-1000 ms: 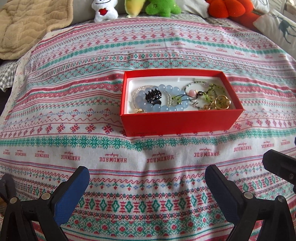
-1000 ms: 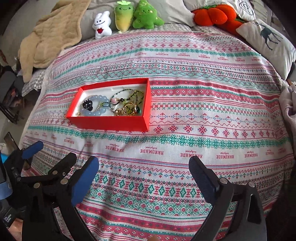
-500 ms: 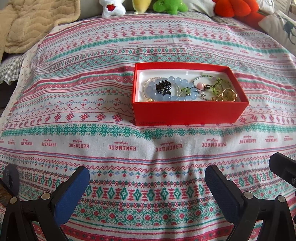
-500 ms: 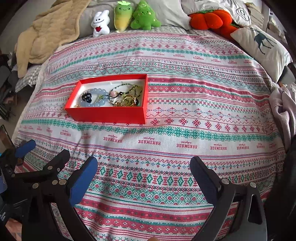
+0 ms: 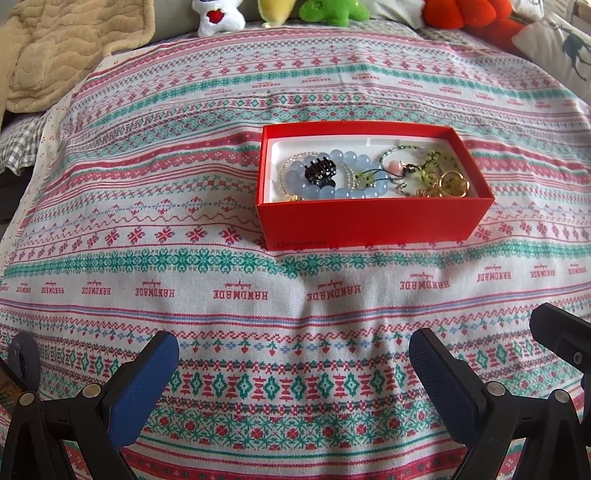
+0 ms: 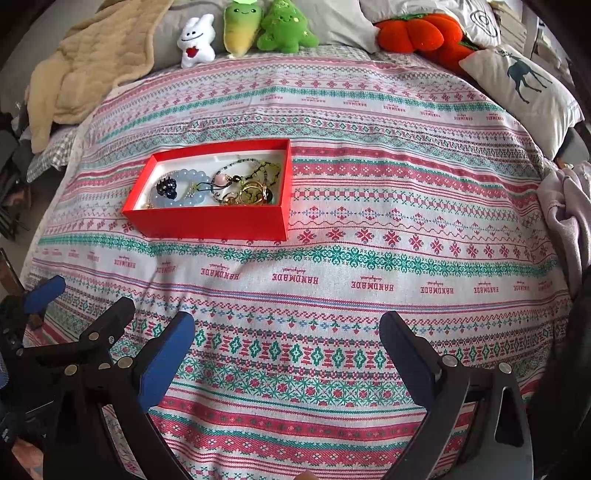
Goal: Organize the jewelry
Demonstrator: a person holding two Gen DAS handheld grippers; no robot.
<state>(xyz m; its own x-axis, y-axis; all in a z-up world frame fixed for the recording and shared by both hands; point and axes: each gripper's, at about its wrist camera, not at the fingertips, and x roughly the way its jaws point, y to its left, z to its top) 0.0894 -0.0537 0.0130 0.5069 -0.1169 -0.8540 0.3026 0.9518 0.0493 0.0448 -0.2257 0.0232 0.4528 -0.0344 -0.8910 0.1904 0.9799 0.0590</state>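
A red box (image 5: 373, 221) stands on a patterned bedspread, and also shows in the right wrist view (image 6: 210, 223). It holds a blue bead bracelet (image 5: 343, 190), a black hair claw (image 5: 320, 170), a green beaded string (image 5: 432, 162) and a gold ring piece (image 5: 453, 183). My left gripper (image 5: 293, 354) is open and empty, well in front of the box. My right gripper (image 6: 286, 339) is open and empty, in front and to the right of the box. The left gripper's fingers (image 6: 110, 321) show at the lower left of the right wrist view.
Plush toys (image 6: 240, 27) and an orange cushion (image 6: 413, 33) line the far edge. A beige blanket (image 6: 92, 62) lies at the far left, a deer pillow (image 6: 524, 88) at the far right. A grey cloth (image 6: 569, 206) hangs at the right edge.
Both grippers have drawn back and shifted left, so the box has slid rightward in both views. Both stay open and empty.
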